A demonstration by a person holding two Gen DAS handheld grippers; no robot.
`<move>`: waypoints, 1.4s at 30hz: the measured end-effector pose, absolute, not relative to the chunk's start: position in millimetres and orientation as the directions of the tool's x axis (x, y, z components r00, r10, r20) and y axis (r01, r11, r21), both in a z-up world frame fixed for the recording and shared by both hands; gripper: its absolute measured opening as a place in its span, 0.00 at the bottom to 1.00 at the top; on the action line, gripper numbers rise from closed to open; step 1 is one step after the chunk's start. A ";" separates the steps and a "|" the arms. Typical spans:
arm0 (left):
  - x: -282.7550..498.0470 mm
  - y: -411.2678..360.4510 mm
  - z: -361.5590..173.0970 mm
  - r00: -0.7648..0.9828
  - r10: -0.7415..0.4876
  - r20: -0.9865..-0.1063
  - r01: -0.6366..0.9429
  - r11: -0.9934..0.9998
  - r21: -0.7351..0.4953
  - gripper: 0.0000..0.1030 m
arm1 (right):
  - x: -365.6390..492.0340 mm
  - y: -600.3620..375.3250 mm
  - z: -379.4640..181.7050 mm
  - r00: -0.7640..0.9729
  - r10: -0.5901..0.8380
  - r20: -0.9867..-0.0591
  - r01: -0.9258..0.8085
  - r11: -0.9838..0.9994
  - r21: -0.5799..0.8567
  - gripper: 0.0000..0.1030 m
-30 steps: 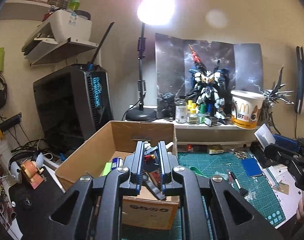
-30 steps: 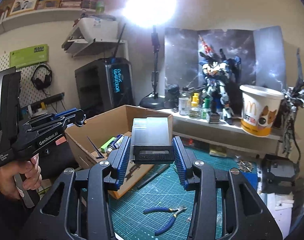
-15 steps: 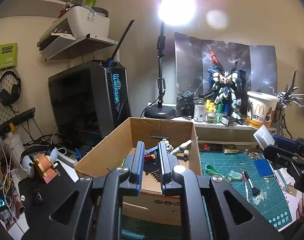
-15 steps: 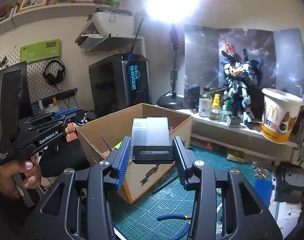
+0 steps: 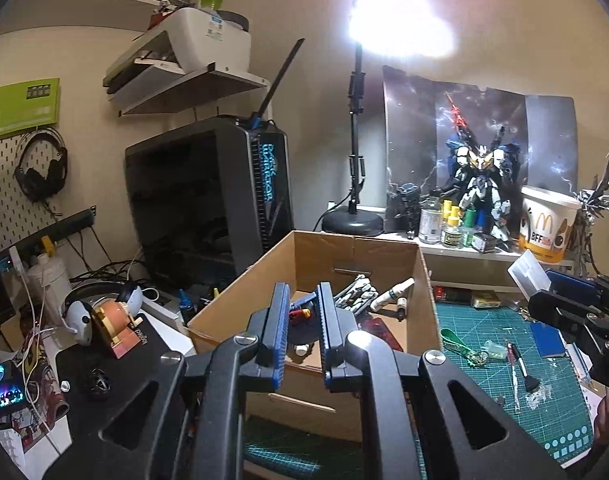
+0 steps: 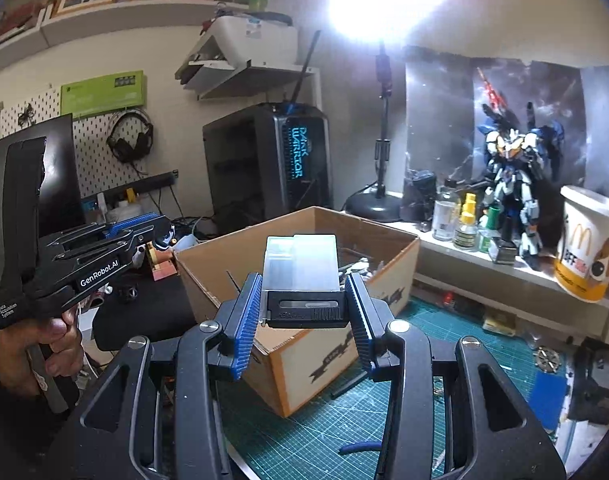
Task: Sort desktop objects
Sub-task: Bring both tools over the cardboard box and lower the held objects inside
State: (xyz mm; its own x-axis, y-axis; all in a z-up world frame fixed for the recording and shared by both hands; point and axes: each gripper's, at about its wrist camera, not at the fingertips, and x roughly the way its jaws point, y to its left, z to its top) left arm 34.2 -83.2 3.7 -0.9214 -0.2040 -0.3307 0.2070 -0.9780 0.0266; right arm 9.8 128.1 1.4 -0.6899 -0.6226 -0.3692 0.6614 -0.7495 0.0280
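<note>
Clear case (image 6: 302, 280) fills right tongs (image 6: 302, 312) only.

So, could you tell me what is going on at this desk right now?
A person is sorting desk clutter into the cardboard box with two tools. The right hand-held gripper is shut on a clear plastic case with a black base, held up in front of the box. The left hand-held gripper hangs over the box with its jaws slightly apart and nothing between them. Markers and tools already lie in the box, while pliers and small bits remain on the green cutting mat.
</note>
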 end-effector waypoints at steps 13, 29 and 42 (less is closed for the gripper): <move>45.0 -103.4 3.7 -0.903 -0.273 -0.332 0.280 -0.960 0.026 0.13 | 8.3 103.2 -0.4 -0.640 -0.673 -0.372 0.718 -0.696 0.024 0.39; 54.2 -121.1 5.7 -0.879 -0.339 -0.334 0.350 -0.936 0.028 0.13 | 5.3 80.6 -2.1 -0.592 -0.715 -0.373 0.765 -0.644 0.022 0.39; 56.1 -125.1 8.2 -0.877 -0.352 -0.328 0.362 -0.932 0.031 0.13 | 2.7 71.0 -2.3 -0.573 -0.730 -0.373 0.782 -0.623 0.019 0.39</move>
State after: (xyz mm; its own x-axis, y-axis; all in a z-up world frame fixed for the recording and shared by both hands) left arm 56.1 -125.1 8.2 -0.8770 -0.3516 -0.3275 0.3621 -0.9317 0.0305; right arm 2.7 71.0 -2.3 -0.5729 -0.7299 -0.3728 0.7817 -0.6234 0.0191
